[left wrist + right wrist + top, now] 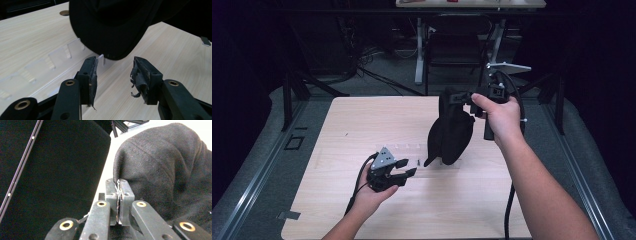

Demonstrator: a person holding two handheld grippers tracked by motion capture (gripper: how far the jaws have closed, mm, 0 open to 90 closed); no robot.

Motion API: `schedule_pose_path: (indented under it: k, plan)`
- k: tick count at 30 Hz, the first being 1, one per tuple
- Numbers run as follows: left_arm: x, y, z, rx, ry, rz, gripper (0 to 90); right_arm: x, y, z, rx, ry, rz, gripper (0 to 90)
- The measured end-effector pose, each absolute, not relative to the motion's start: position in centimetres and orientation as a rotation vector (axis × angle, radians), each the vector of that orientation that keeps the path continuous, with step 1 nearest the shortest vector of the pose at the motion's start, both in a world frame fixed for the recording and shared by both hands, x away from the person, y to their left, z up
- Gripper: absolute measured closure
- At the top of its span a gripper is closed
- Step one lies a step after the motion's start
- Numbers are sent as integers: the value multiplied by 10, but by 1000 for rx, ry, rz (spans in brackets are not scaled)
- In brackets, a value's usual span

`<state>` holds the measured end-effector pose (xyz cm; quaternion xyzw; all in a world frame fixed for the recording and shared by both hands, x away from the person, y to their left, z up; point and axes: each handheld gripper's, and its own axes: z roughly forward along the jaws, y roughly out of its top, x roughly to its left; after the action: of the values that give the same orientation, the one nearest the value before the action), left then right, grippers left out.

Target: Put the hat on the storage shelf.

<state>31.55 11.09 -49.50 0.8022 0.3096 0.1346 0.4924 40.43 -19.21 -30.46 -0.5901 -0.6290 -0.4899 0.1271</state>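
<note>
A black cap (451,131) hangs above the middle of the wooden table (352,125), its brim pointing down. My right gripper (454,96) holds it from the right at its upper edge; in the right gripper view the jaws (118,182) are shut on the thin rim of the dark fabric (162,170). My left gripper (408,167) sits low to the left of the cap, aimed at it. In the left gripper view its jaws (113,72) stand open with nothing between them, and the cap's brim (110,27) hangs just beyond the worn pads.
A clear plastic slotted piece (412,149) lies on the table under the cap's brim, seen close in the left gripper view (62,57). The tabletop has a round hole (64,12). A chair and desk legs (419,50) stand beyond the far edge.
</note>
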Motion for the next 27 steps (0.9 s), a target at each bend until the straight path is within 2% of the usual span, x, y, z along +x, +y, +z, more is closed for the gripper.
schedule_pose_path:
  k: [19,27]
  plan:
    - [325,82,-496,1950,743,325,540,405,-184,-304,-1701,-1831,-1430,883]
    - [327,75,-501,1957,750,339,623,405,-180,-304,-1684,-1838,-1430,883]
